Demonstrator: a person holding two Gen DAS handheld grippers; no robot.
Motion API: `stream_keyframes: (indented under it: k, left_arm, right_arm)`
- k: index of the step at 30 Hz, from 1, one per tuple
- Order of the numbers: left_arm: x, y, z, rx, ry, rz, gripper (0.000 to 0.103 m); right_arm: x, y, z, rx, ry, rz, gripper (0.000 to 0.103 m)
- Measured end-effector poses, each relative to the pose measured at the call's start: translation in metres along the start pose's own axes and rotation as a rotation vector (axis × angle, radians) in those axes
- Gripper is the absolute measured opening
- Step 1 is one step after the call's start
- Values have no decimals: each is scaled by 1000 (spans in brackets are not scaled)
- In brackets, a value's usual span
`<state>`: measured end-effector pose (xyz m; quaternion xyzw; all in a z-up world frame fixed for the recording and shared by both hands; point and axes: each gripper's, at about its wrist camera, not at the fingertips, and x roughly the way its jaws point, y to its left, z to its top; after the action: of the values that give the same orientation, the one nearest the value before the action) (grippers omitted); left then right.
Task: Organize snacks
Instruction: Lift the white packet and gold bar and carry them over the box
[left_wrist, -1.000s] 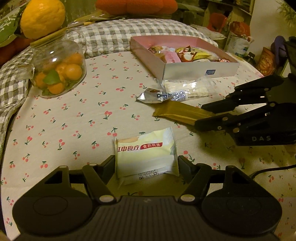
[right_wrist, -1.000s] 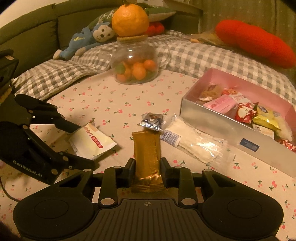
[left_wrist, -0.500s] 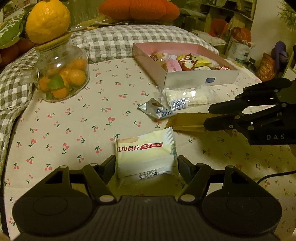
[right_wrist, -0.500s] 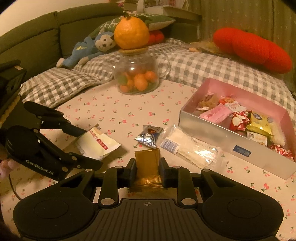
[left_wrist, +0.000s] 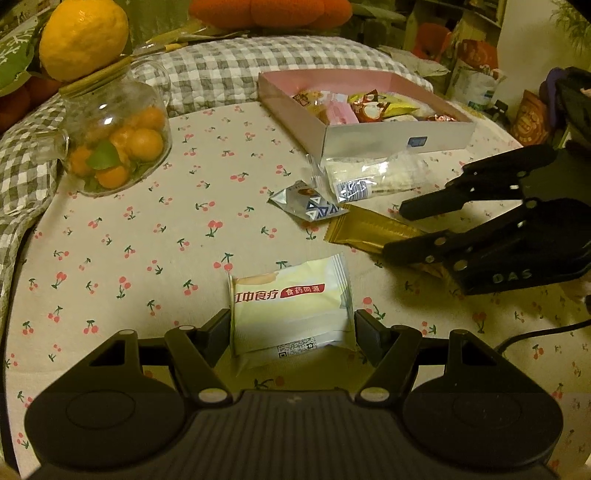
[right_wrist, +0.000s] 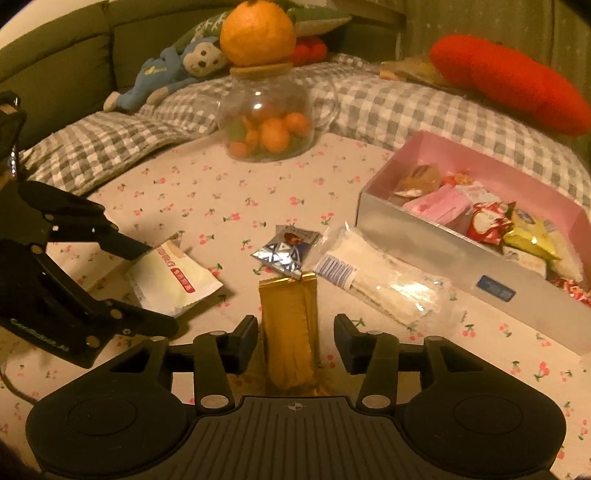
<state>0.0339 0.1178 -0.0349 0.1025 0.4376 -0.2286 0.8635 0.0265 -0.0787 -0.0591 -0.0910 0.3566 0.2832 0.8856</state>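
Four loose snacks (left_wrist: 308, 203) lie outside the pink box (left_wrist: 397, 138).
Left claw (left_wrist: 291, 326) grips one pale pack (left_wrist: 290, 306); right claw (right_wrist: 295, 339) gapes around one gold bar (right_wrist: 290, 325), box at two o'clock.

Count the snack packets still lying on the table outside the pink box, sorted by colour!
Pale yellow packet: 1
Gold bar: 1
Silver-blue packet: 1
Clear bag: 1
Total: 4
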Motion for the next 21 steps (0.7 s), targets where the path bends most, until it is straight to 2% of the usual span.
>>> stream_keyframes:
  k: [2, 3, 4, 5, 13, 21]
  left_arm:
    - [0, 0, -1, 1, 4, 2, 67]
    - [1, 0, -1, 1, 6, 3, 67]
    - [1, 0, -1, 1, 6, 3, 67]
    - [1, 0, 0, 1, 6, 3, 67]
    - [-1, -5, 4, 16, -4, -12, 67]
    - [-3, -14, 9, 25, -17, -15, 67]
  right_arm:
    - [5, 3, -3, -23, 2, -7, 46]
    - [4, 6, -5, -52, -9, -13, 42]
    - [3, 8, -6, -64, -13, -10, 32]
    - [2, 9, -5, -62, -9, 5, 27]
    - [-9, 15, -5, -90, -3, -7, 27]
    - [-33, 19, 0, -104, -37, -6, 27]
